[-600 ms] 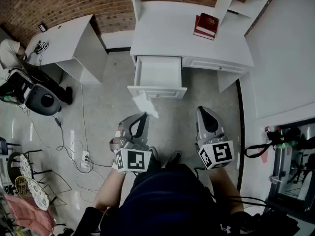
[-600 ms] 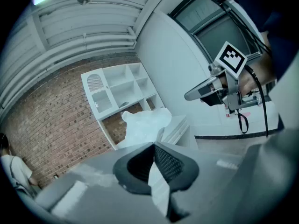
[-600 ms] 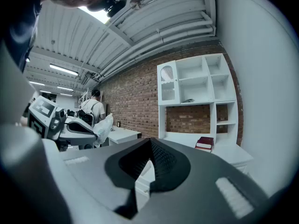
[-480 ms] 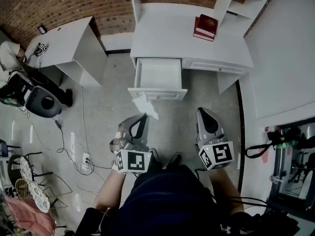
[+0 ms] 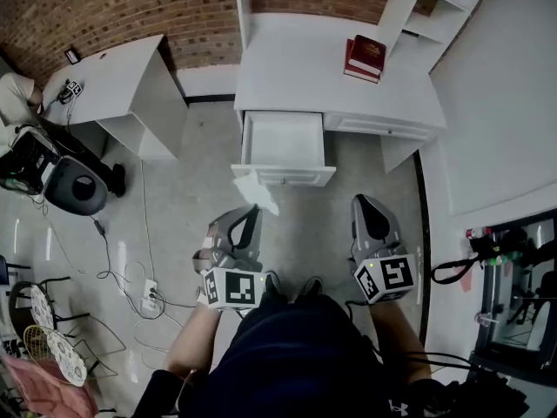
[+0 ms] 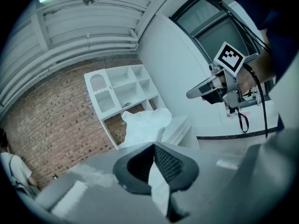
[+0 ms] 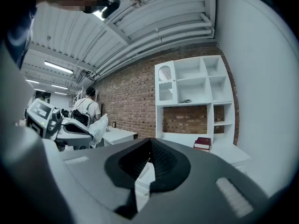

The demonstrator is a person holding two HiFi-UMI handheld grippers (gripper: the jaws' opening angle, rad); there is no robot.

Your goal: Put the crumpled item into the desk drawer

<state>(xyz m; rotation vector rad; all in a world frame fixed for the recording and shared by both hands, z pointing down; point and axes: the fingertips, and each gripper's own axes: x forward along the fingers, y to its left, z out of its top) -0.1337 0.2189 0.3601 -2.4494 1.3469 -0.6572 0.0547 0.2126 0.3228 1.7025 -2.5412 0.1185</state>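
Observation:
A crumpled white item (image 5: 255, 190) hangs from the tips of my left gripper (image 5: 253, 211), just short of the open white drawer (image 5: 283, 174) of the desk (image 5: 296, 68). In the left gripper view the item (image 6: 145, 124) sticks out past the left gripper (image 6: 153, 146), whose jaws are shut on it. My right gripper (image 5: 366, 202) hovers over the floor to the right, jaws together and empty, and shows in its own view (image 7: 149, 143). From there the item (image 7: 100, 128) shows at the left. The drawer's inside looks bare.
Red books (image 5: 365, 56) lie on the desk's back right, under white shelves (image 5: 416, 7). A second white desk (image 5: 113, 81) stands at the left, with a dark round-backed chair (image 5: 74, 184) and a person (image 5: 12, 94) beside it. Cables and a power strip (image 5: 150, 293) trail on the floor.
The desk and drawer have slid slightly lower in the head view, closer to the grippers. The left gripper still holds the item; both grippers keep their pose.

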